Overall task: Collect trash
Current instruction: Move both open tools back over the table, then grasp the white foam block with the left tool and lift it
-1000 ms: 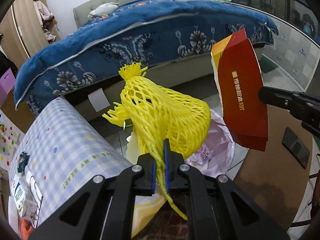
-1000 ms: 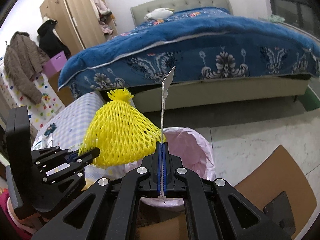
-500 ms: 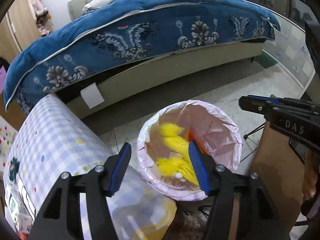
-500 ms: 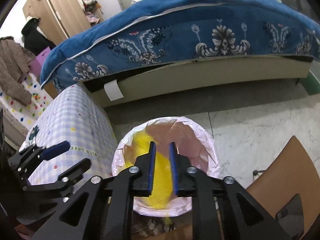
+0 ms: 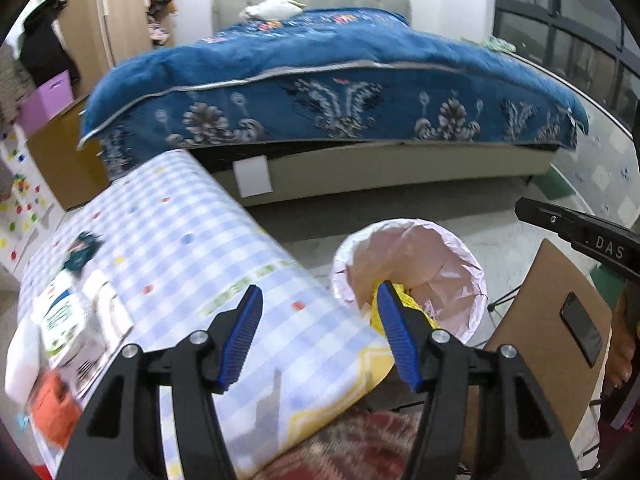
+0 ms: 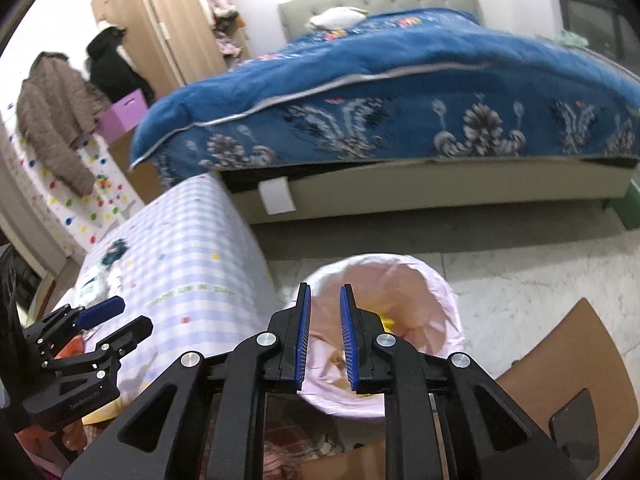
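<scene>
Left hand-held gripper point(image 5: 318, 334): jaws wide apart, nothing between them, above the worktop point(image 5: 192, 248) edge. Right hand-held gripper point(image 6: 324, 342): jaws narrowly parted, empty, over the bin point(image 6: 448, 300).

The yellow net point(image 5: 400, 294) lies inside the pink-lined bin, partly hidden behind the left hand-held gripper's finger. Judged light, soft and springy — it should crush under the pads, so any fold or bunched end serves as a hold.

More items sit at the worktop's near-left corner: a white packet point(image 5: 68, 320) and something orange point(image 5: 52, 404), both blurred. The packet looks light and somewhat stiff — best taken by an edge.

Room to move: the bin stands just beside the worktop's cloth-draped edge, with a brown chair point(image 5: 560, 300) near on the other side. The path from worktop to bin is short and open above; the bed point(image 5: 328, 92) stands well apart.
</scene>
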`<move>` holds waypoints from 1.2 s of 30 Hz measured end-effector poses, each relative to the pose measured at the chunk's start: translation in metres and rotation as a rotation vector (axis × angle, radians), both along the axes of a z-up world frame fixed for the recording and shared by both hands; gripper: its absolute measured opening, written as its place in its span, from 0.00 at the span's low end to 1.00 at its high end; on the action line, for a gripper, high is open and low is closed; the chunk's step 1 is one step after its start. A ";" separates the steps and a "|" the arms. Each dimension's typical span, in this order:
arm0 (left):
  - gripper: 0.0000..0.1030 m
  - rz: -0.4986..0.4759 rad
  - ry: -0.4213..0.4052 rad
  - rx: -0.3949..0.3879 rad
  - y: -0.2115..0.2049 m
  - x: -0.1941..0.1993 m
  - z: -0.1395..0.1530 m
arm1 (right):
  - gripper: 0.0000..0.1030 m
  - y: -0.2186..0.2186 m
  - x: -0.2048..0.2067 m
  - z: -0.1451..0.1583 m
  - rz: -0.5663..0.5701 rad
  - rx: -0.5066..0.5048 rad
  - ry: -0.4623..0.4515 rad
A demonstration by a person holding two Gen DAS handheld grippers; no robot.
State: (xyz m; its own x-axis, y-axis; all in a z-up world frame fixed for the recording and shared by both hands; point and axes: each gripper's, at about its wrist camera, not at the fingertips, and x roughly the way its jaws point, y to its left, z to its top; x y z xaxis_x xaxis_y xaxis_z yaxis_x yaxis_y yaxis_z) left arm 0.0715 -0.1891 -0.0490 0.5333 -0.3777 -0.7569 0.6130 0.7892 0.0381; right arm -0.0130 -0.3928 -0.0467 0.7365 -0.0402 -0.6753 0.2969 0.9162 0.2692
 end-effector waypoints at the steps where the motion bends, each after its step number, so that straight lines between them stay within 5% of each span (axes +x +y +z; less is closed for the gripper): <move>1: 0.56 0.015 -0.004 -0.008 0.008 -0.003 0.003 | 0.17 0.007 0.000 0.004 0.014 -0.005 -0.006; 7: 0.56 0.120 -0.025 -0.048 0.066 -0.019 0.020 | 0.18 0.063 0.003 0.029 0.143 -0.052 -0.039; 16: 0.62 0.332 -0.059 -0.077 0.168 -0.034 0.033 | 0.41 0.145 0.021 0.041 0.333 -0.097 -0.045; 25: 0.85 0.601 -0.076 -0.097 0.263 -0.023 0.032 | 0.58 0.217 0.049 0.041 0.495 -0.155 -0.043; 27: 0.93 0.647 -0.088 -0.104 0.276 -0.020 0.032 | 0.58 0.229 0.058 0.039 0.512 -0.169 -0.037; 36: 0.93 0.676 -0.072 -0.076 0.283 0.017 0.025 | 0.58 0.252 0.099 0.029 0.535 -0.179 -0.023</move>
State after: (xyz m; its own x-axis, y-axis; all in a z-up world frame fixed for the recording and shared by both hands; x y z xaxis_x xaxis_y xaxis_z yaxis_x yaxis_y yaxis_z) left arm 0.0889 0.0935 -0.0242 0.7185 0.0050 -0.6955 -0.0173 0.9998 -0.0107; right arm 0.0862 -0.1404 -0.0173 0.7000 0.2305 -0.6759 -0.2256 0.9694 0.0970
